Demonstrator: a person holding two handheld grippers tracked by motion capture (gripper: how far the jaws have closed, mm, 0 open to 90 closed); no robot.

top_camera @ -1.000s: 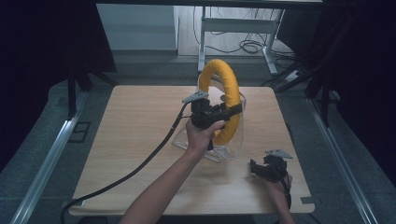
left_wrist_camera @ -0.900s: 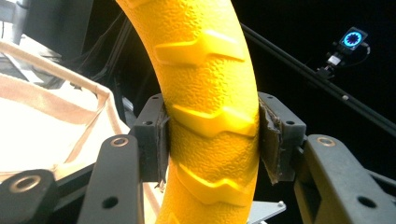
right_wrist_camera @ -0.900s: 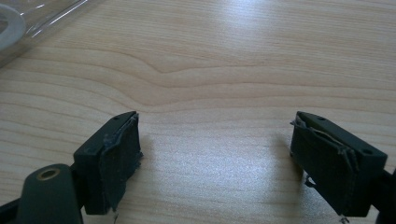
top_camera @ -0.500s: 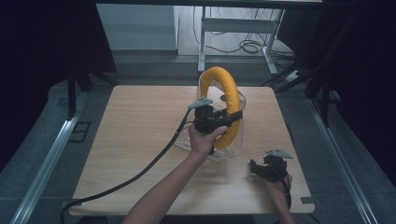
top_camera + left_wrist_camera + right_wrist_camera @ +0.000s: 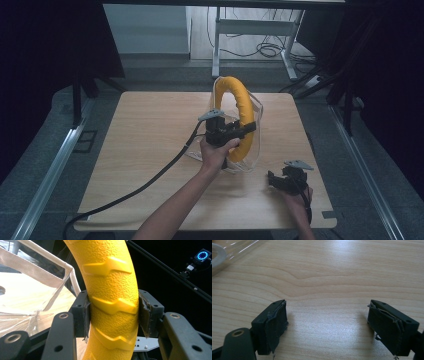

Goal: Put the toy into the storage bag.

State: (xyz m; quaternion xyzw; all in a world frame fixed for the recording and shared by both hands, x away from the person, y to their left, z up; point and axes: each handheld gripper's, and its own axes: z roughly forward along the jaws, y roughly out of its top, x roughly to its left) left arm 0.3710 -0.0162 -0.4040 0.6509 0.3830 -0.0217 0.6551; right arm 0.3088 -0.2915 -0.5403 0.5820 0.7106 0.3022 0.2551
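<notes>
Nearest to you: your right gripper (image 5: 290, 179) sits low on the table (image 5: 150, 150), close to the near edge and well to the right of the clear bag (image 5: 252, 150); its jaws stand wide apart with bare wood between them.
Right gripper's pads (image 5: 275, 326): torn and fraying, resting just above the wood, gripping nothing.
Next out: your left gripper (image 5: 231, 131) is clamped across the yellow ring (image 5: 242, 107), one jaw pressed to each side of its textured band.
Ring's place: it stands upright on edge inside the bag, its upper arc rising above the bag's open mouth, near the table's middle.
Bag: clear plastic with a pale woven trim (image 5: 37, 272) at the rim, slumped around the ring's lower half.
Farthest: a desk frame and loose cables on the floor beyond the table's far edge.
Risk, as I judge it: if you lift the ring, the bag may cling and rise with it, since nothing pins it down.
Second risk: the grip is on a curved, bumpy band, so the ring could pivot between the worn pads.
Count: one ring, one bag, two grippers, one table.
</notes>
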